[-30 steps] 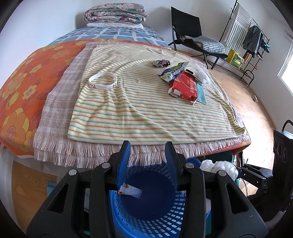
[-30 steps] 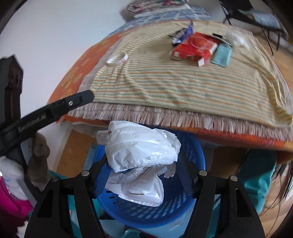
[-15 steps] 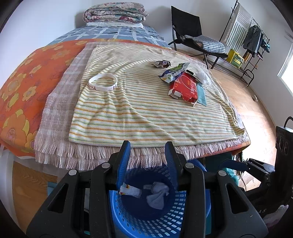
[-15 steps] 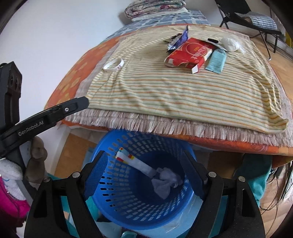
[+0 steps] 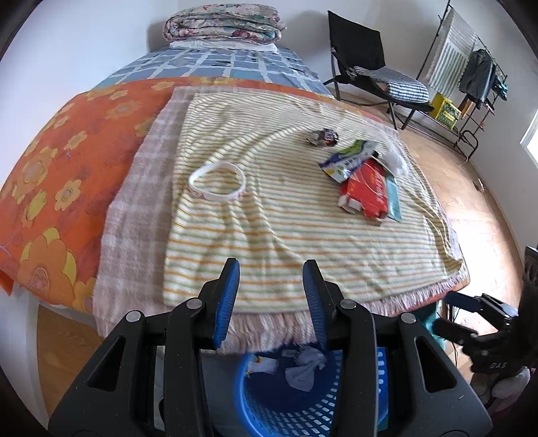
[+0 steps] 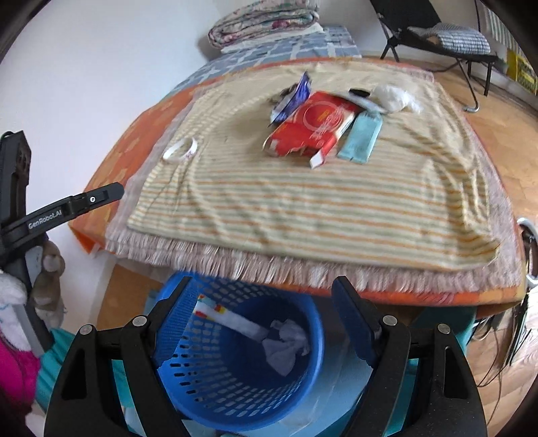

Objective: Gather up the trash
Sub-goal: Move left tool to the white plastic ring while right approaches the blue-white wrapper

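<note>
A blue mesh basket [image 6: 201,380] stands on the floor at the bed's foot and holds a crumpled white bag [image 6: 285,346] and a striped wrapper [image 6: 228,316]. It also shows in the left wrist view [image 5: 302,410]. On the striped blanket lie a red packet [image 5: 366,191], a green-white wrapper [image 5: 349,158], a teal sachet [image 6: 361,137], a dark candy wrapper [image 5: 322,136], white crumpled plastic [image 6: 393,97] and a white ring [image 5: 217,185]. My left gripper [image 5: 270,269] is open and empty above the blanket's near edge. My right gripper [image 6: 262,285] is open and empty over the basket.
A folded quilt [image 5: 222,20] lies at the bed's head. A black folding chair [image 5: 373,74] and a clothes rack [image 5: 470,74] stand at the right on the wooden floor. The bed's fringed edge [image 6: 269,265] overhangs the basket.
My right gripper opened and dropped the white plastic bag into the basket. Both grippers have since risen and moved forward toward the bed.
</note>
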Motion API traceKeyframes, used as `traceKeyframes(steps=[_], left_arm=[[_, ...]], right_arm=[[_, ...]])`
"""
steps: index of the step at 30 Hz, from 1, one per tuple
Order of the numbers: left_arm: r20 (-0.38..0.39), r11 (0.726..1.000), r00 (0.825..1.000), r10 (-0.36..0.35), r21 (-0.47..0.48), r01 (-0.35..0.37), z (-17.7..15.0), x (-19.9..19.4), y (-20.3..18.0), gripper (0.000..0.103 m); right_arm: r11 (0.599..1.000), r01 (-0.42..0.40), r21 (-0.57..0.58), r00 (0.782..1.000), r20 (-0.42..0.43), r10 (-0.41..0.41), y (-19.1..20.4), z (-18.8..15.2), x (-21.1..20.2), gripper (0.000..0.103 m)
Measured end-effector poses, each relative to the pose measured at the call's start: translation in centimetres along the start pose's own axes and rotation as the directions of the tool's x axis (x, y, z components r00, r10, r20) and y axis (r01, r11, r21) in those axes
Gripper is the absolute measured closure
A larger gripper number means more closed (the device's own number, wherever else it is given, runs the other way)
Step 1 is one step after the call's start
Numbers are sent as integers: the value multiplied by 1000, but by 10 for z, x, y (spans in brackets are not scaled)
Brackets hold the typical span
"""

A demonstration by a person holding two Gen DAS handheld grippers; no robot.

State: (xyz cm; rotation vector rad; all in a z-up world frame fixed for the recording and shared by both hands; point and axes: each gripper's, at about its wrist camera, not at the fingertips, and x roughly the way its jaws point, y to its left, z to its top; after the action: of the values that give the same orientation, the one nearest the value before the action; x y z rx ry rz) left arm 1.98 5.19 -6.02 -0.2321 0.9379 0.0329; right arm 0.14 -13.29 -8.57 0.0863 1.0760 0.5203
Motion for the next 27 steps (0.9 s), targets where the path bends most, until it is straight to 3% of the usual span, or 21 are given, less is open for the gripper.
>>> traceKeyframes(steps=[22, 27], left_arm=[[-75, 995, 997, 7, -97, -14, 61, 65, 65, 64], [-78, 993, 997, 0, -114, -8, 74, 78, 80, 64]], right_arm=[[1000, 27, -15, 990, 142, -24, -11, 90, 10, 22], [999, 38, -16, 989, 144, -35, -12, 114, 29, 32]])
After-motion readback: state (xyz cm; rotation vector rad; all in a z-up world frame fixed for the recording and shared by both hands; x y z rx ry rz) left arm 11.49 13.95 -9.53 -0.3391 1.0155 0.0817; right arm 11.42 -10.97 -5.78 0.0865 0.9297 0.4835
